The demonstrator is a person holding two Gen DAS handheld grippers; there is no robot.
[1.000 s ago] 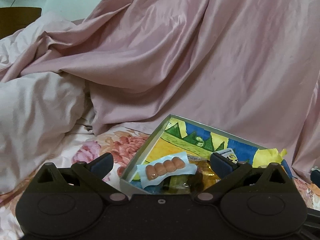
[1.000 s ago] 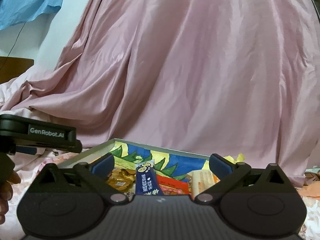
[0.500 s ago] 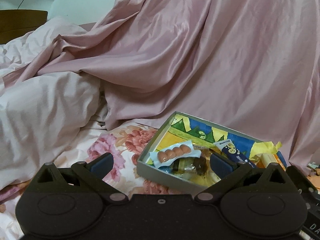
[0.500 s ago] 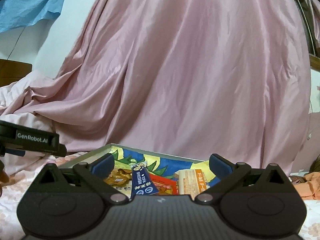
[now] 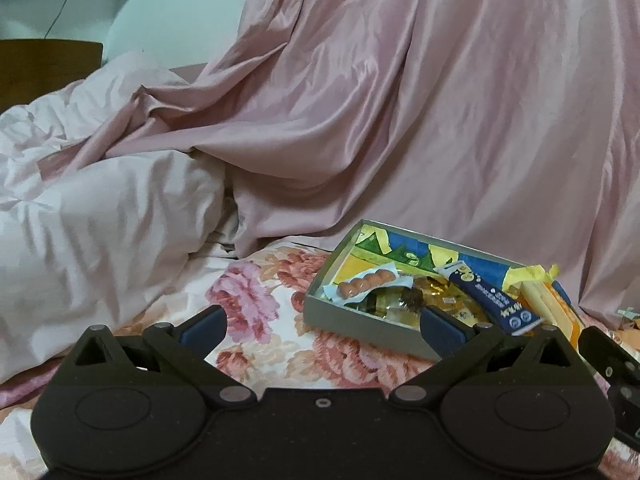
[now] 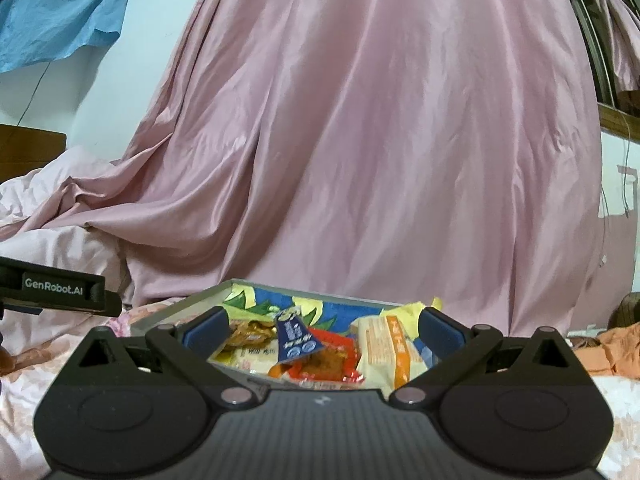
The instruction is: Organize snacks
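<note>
Snack box on the flowered bed, both grippers wide open and empty.

The pink sheet [image 5: 400,120] rose close behind the box [image 5: 360,322]; bare bedcover [image 5: 256,308] lay at its left edge. The left gripper [image 5: 322,326] and right gripper [image 6: 322,326] held nothing; the blue packet [image 6: 294,338] leaned inside.

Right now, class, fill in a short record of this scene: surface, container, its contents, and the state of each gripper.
surface: floral bedsheet, pink satin drape behind
container: shallow grey box with a colourful painted lining
contents: sausage pack, dark blue sachet, orange-and-cream wafer pack, red snack packet, gold-wrapped snacks
left gripper: open, empty, short of the box
right gripper: open, empty, facing the box
</note>
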